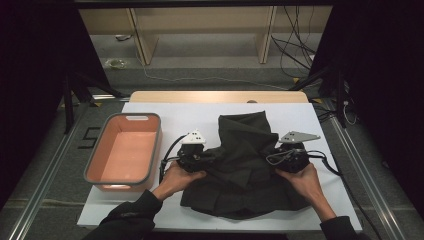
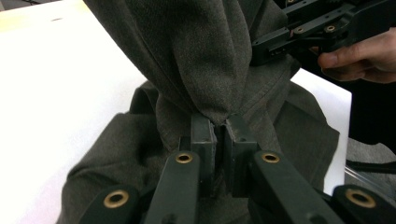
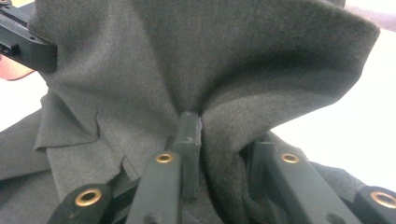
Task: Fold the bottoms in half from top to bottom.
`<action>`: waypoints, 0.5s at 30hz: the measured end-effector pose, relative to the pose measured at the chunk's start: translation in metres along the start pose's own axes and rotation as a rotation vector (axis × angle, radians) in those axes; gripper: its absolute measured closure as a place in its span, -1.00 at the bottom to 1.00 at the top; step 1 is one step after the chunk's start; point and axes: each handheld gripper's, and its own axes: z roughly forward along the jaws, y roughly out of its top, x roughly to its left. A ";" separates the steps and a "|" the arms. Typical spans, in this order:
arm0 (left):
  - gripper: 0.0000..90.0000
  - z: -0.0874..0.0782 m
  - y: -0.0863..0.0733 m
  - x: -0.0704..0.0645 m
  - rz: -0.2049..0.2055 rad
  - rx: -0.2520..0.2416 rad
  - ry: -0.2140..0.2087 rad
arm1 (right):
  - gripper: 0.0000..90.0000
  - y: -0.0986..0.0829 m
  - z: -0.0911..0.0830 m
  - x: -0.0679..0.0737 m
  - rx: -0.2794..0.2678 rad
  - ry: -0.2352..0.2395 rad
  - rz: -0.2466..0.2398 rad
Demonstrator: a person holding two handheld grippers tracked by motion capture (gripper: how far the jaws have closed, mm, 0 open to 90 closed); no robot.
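Note:
A dark grey-green garment (image 1: 244,165) lies crumpled on the white table top (image 1: 175,117), its middle pulled up between the two hands. My left gripper (image 1: 200,160) pinches the cloth's left side; in the left gripper view its jaws are closed on a fold of the garment (image 2: 205,79), at the left gripper (image 2: 219,128). My right gripper (image 1: 280,159) holds the right side. In the right gripper view the garment (image 3: 196,60) bunches between the jaws of the right gripper (image 3: 201,121), and cloth covers the right jaw.
A pink bin with a grey rim (image 1: 125,152) stands open on the table's left part. Bare white table lies behind and to the right of the garment. Beyond the table are a wooden edge (image 1: 215,96), floor cables and dark stands.

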 end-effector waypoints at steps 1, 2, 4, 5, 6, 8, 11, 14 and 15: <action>0.86 -0.001 -0.002 -0.001 -0.002 0.004 -0.007 | 0.62 -0.001 -0.001 0.001 -0.001 0.005 0.000; 0.86 -0.001 -0.003 -0.003 -0.002 0.003 -0.010 | 0.61 -0.002 -0.002 0.002 0.002 0.010 0.003; 0.86 -0.002 -0.006 -0.005 0.001 0.010 -0.017 | 0.61 -0.004 -0.005 0.004 0.002 0.014 0.003; 0.85 -0.002 -0.008 -0.006 0.001 0.012 -0.019 | 0.61 -0.005 -0.006 0.005 0.000 0.016 0.007; 0.85 -0.002 -0.009 -0.007 0.002 0.015 -0.021 | 0.61 -0.006 -0.007 0.006 0.001 0.019 0.007; 0.85 -0.003 -0.011 -0.008 -0.001 0.019 -0.030 | 0.57 -0.008 -0.009 0.008 0.004 0.026 0.015; 0.84 -0.004 -0.014 -0.010 0.001 0.025 -0.037 | 0.54 -0.012 -0.011 0.010 0.005 0.037 0.021; 0.82 -0.005 -0.016 -0.012 0.004 0.032 -0.045 | 0.50 -0.014 -0.014 0.011 0.004 0.047 0.036; 0.82 -0.005 -0.016 -0.013 0.005 0.034 -0.048 | 0.50 -0.015 -0.016 0.011 0.003 0.048 0.037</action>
